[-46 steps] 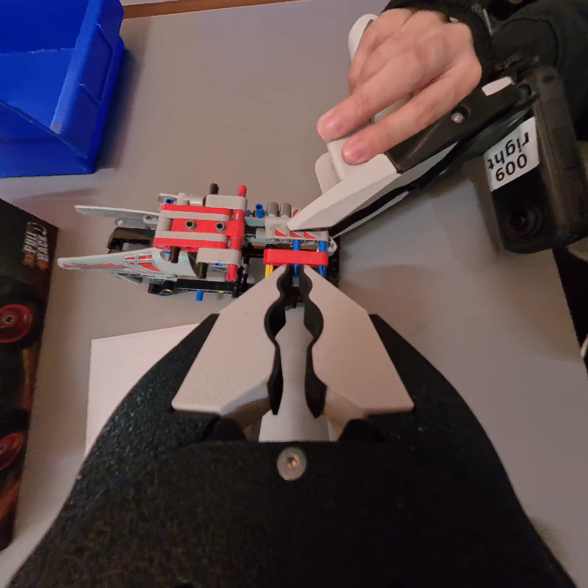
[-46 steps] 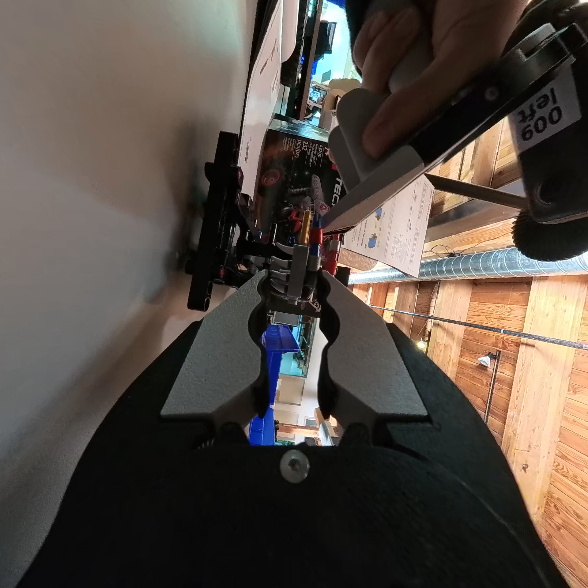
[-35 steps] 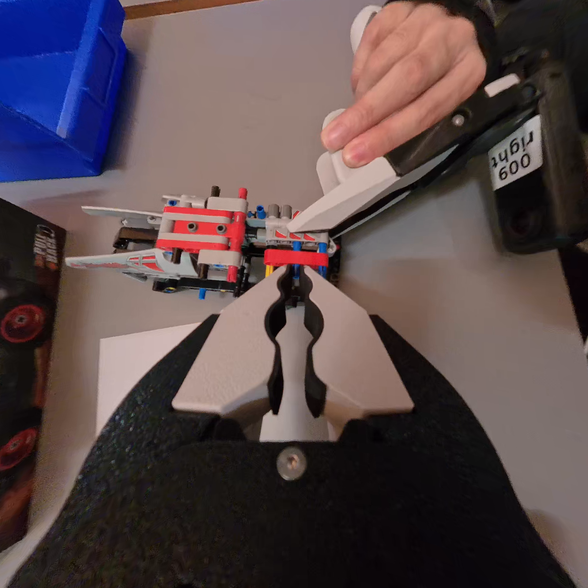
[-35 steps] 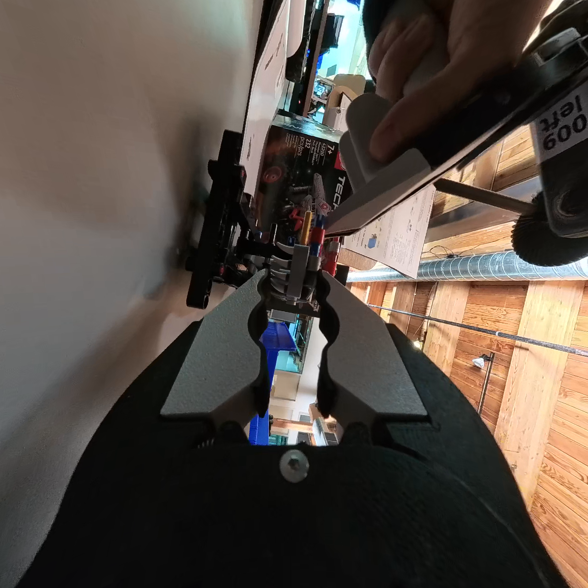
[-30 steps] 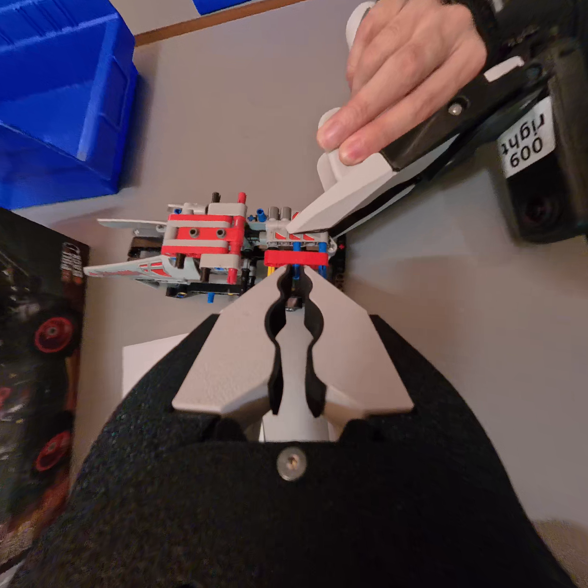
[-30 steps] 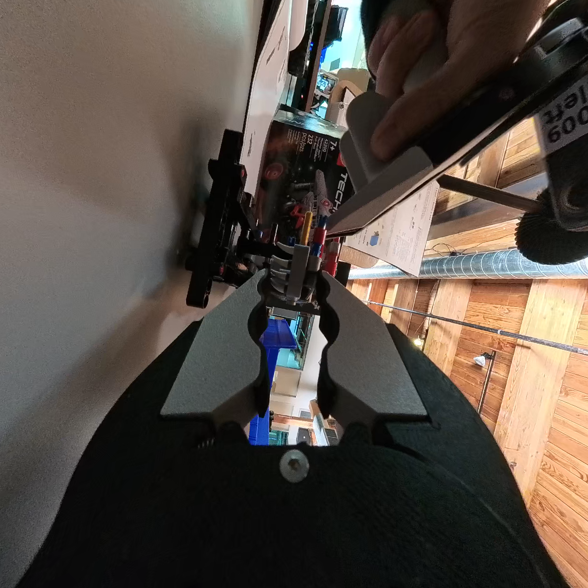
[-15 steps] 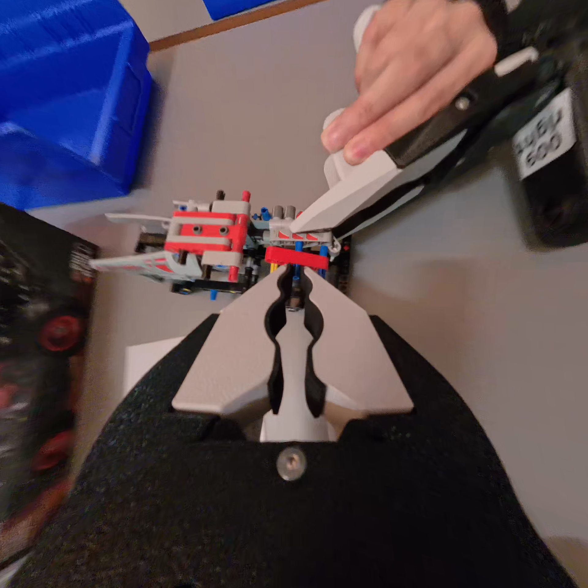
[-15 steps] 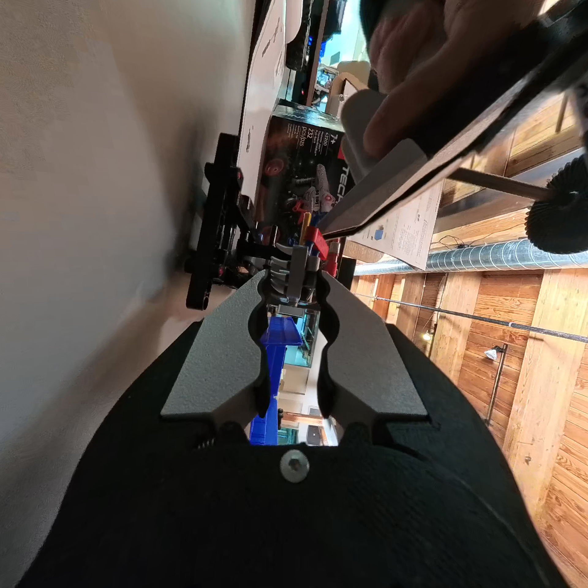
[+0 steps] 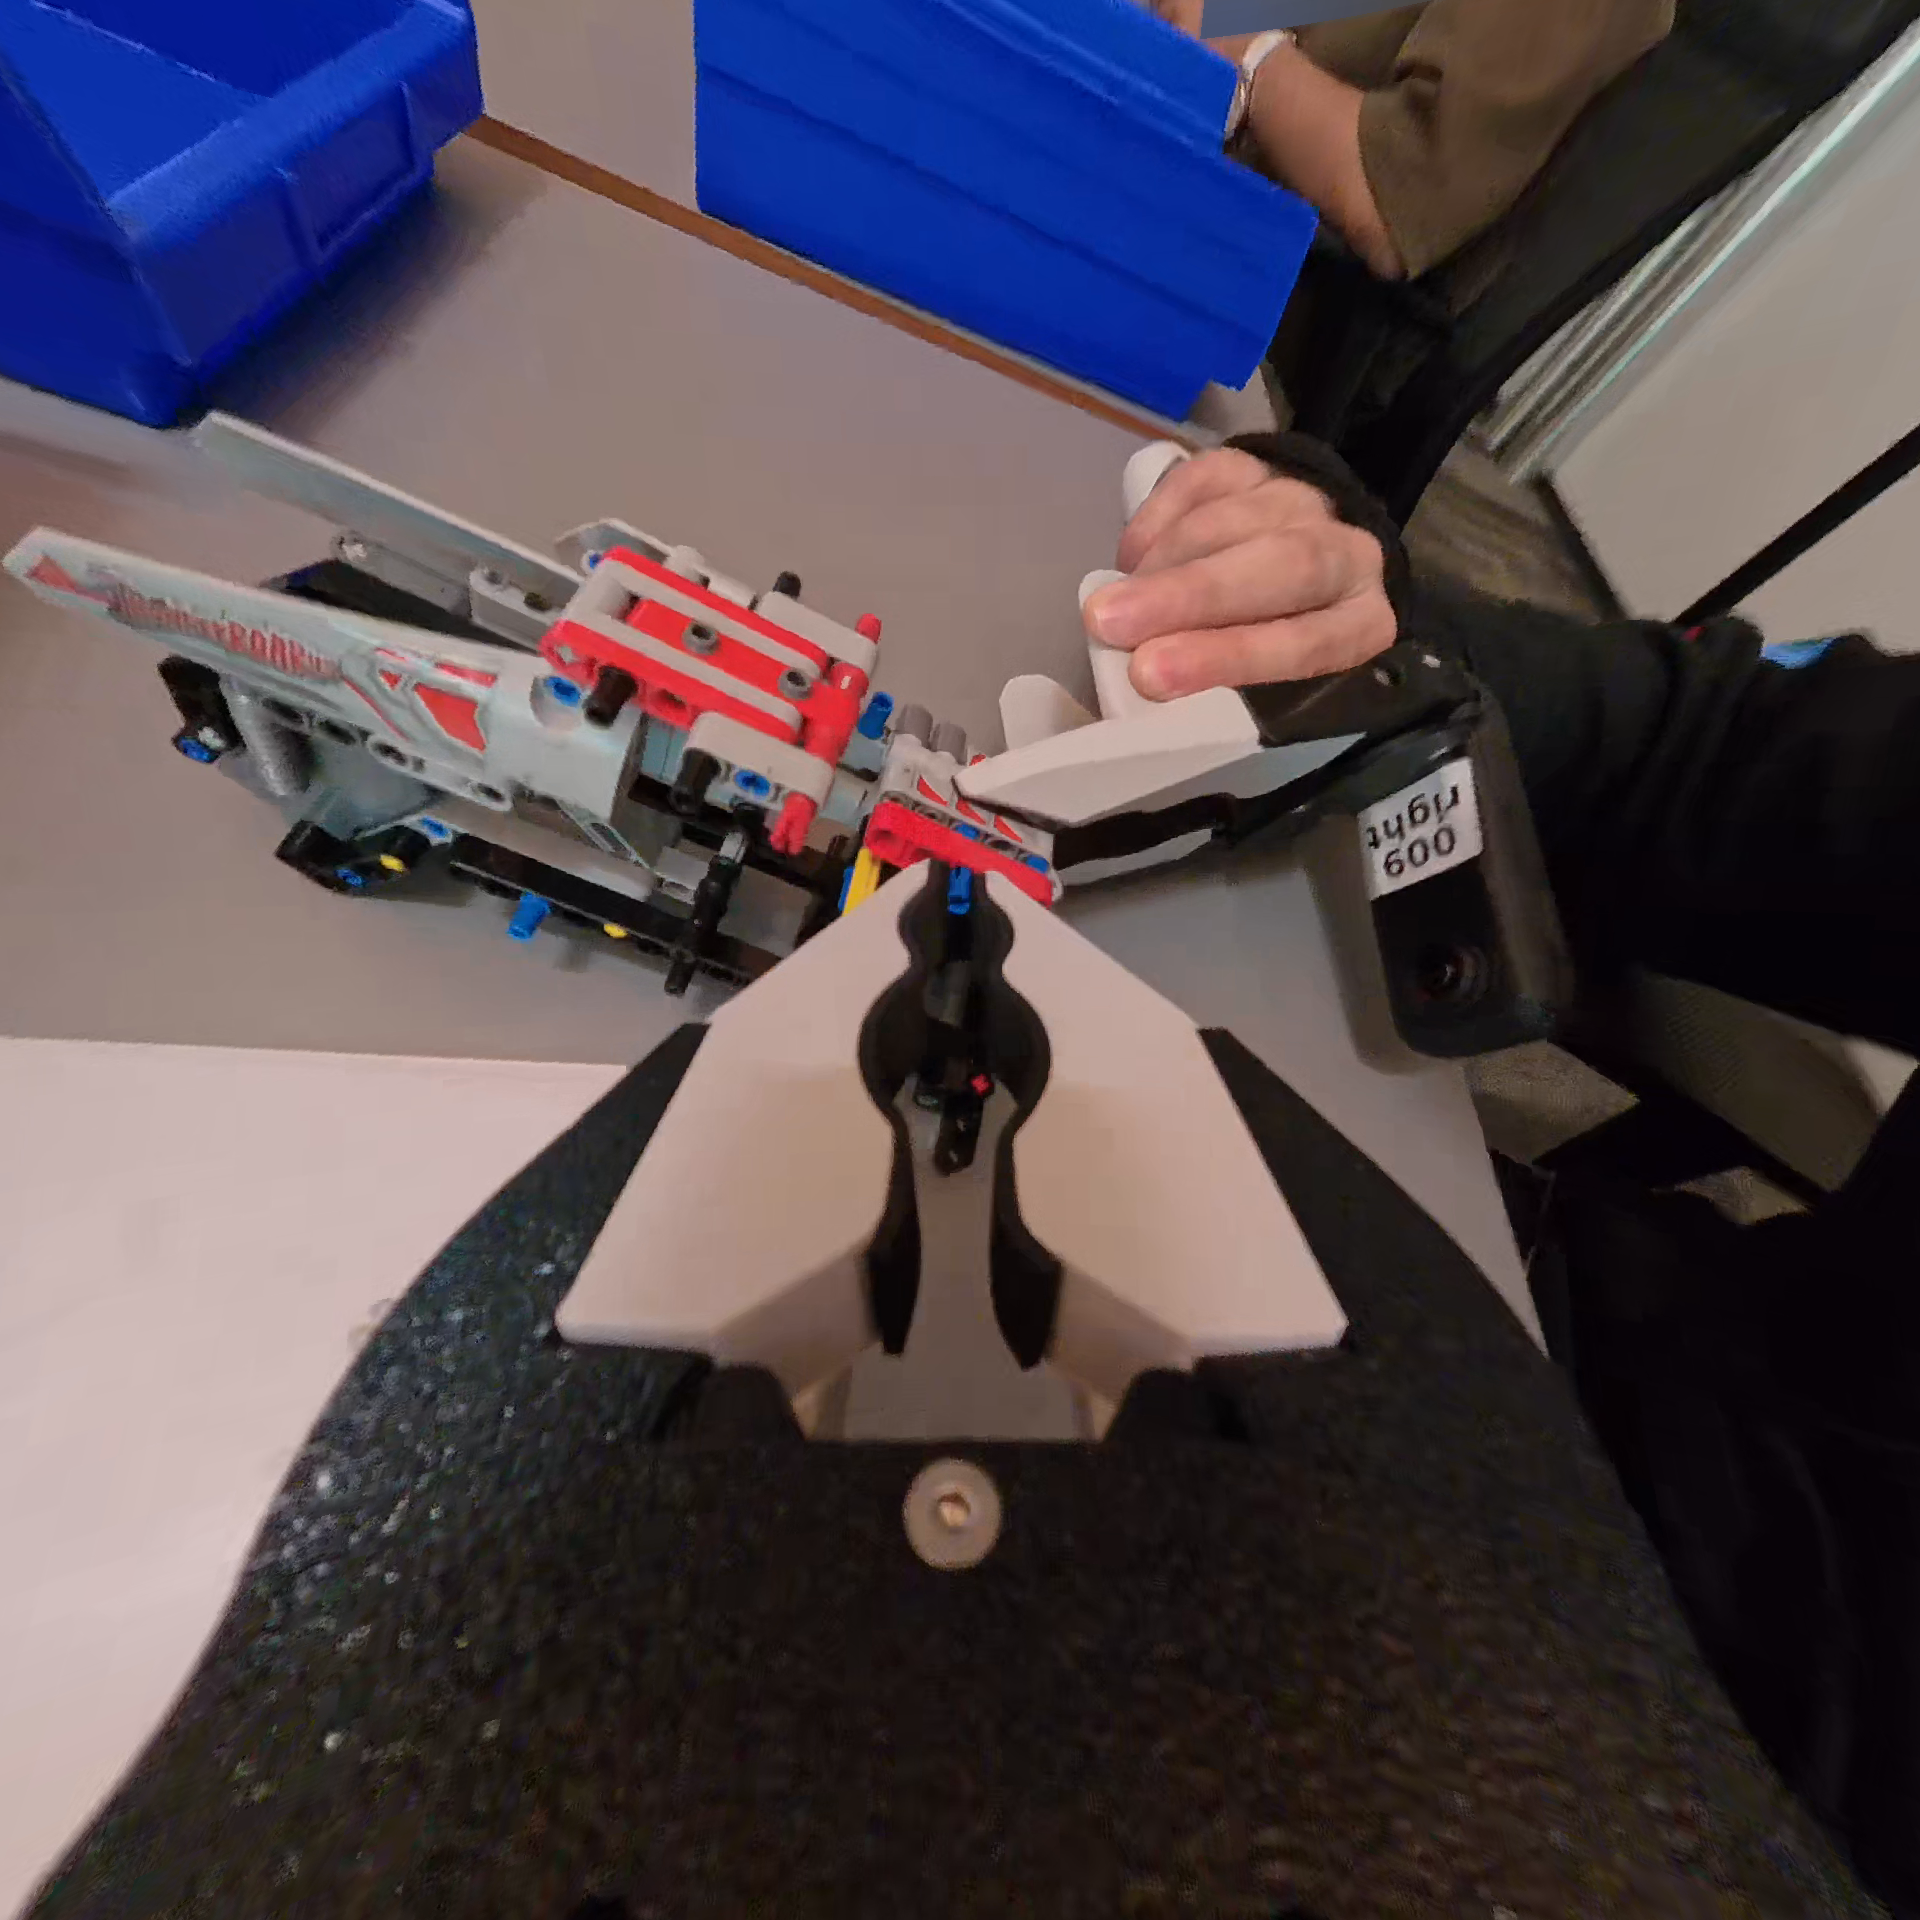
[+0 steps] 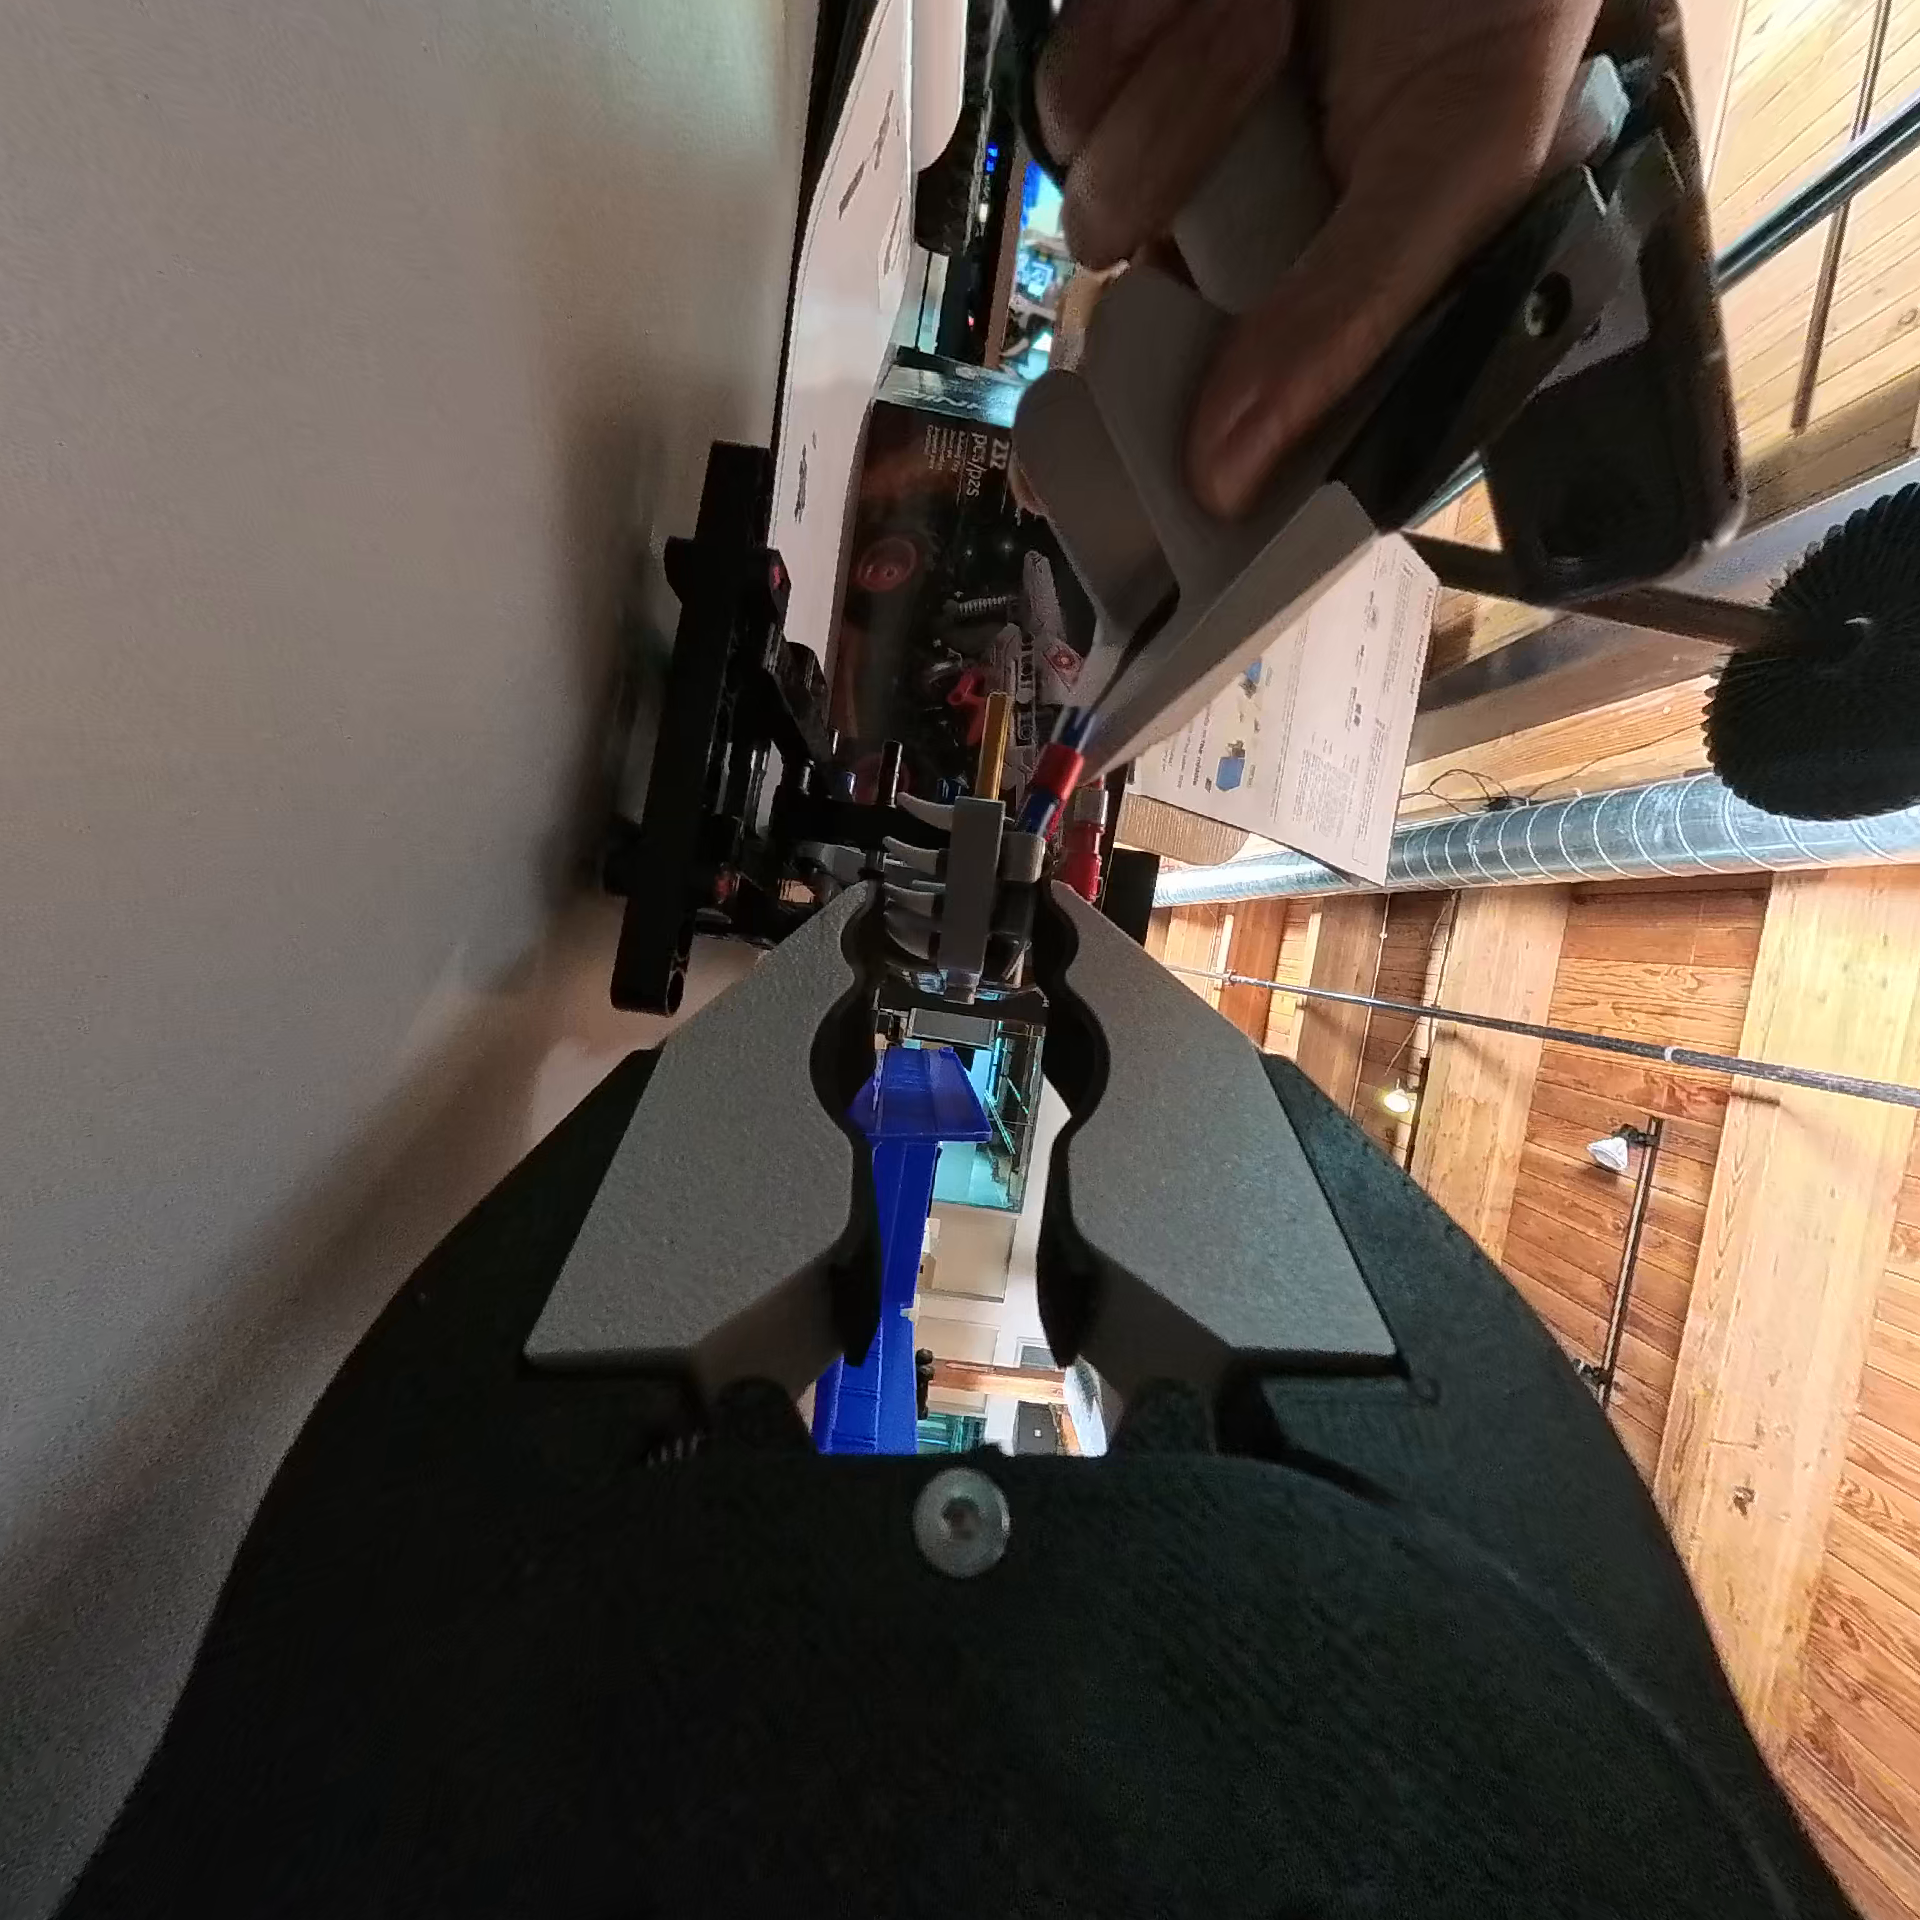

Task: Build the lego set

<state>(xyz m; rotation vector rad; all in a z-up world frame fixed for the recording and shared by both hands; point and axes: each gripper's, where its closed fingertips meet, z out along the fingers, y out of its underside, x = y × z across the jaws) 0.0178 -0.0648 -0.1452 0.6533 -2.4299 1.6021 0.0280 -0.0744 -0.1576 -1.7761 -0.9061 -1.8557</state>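
Note:
The lego model (image 9: 644, 727), a grey, red and black vehicle with long grey wing panels, lies on the grey table (image 9: 727, 395). My left gripper (image 9: 956, 883) is shut on the model's near end, at a blue pin under a red beam (image 9: 966, 844). My right gripper (image 10: 951, 904) is shut on a grey ribbed block (image 10: 971, 883) at the same end of the model. In the left wrist view it comes in from the right (image 9: 997, 790), held by a hand (image 9: 1247, 613). In the right wrist view the left gripper (image 10: 1091, 758) comes down from the upper right onto the red and blue parts.
Two blue bins (image 9: 208, 187) (image 9: 987, 177) stand at the back of the table. A white sheet (image 9: 260, 1195) lies at the near left. The dark lego box (image 10: 935, 582) and an instruction sheet (image 10: 1309, 707) stand behind the model. A person's arm (image 9: 1403, 135) is at the far right. My two grippers' fingertips are within a few centimetres of each other.
My left gripper has swung round and tilted, so the model now looks angled and a second blue bin shows. Both grippers keep their hold on the model's end.

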